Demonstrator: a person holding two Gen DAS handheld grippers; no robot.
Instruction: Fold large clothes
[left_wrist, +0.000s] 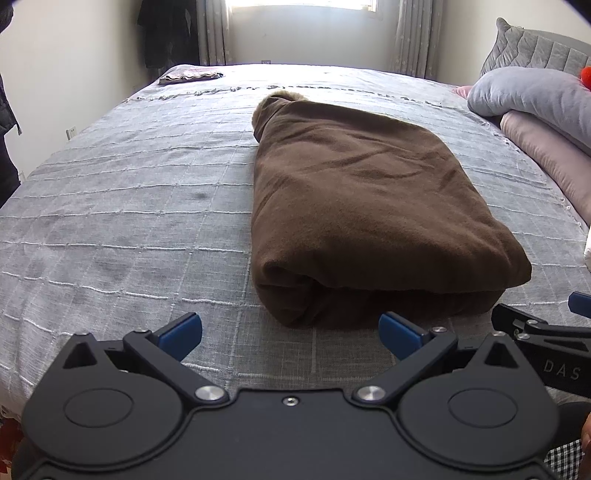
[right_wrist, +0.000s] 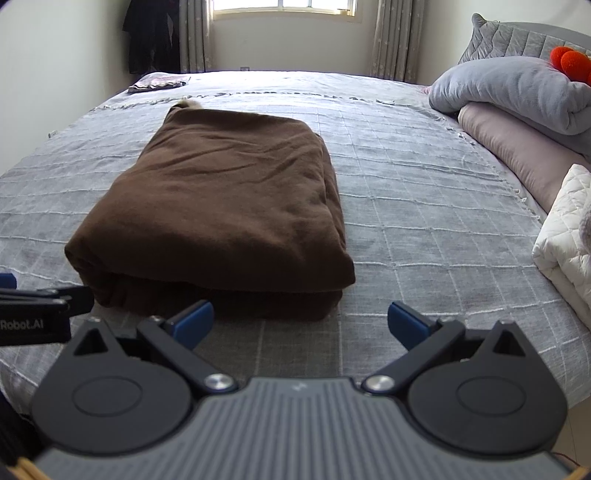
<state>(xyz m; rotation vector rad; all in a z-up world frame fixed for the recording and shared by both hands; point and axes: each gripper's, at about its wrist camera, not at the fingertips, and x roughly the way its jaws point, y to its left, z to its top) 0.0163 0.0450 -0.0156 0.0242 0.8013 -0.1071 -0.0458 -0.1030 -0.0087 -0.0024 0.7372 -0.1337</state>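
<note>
A bed with a grey grid-patterned bedspread (right_wrist: 424, 206) fills the room. At two o'clock lie a rolled grey duvet (right_wrist: 517, 92), a pink pillow (right_wrist: 517, 151) and a white quilt (right_wrist: 565, 236). At eleven o'clock, a small folded cloth (right_wrist: 157, 84). Curtains (right_wrist: 393, 37) flank a bright window (right_wrist: 284, 5) at twelve.

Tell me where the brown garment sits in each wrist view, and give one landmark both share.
Left wrist: brown garment lies right of centre on the bed, past the open left gripper.
Right wrist: garment lies left of centre, past the open right gripper.
Shared landmark: the window beyond the bed.
</note>
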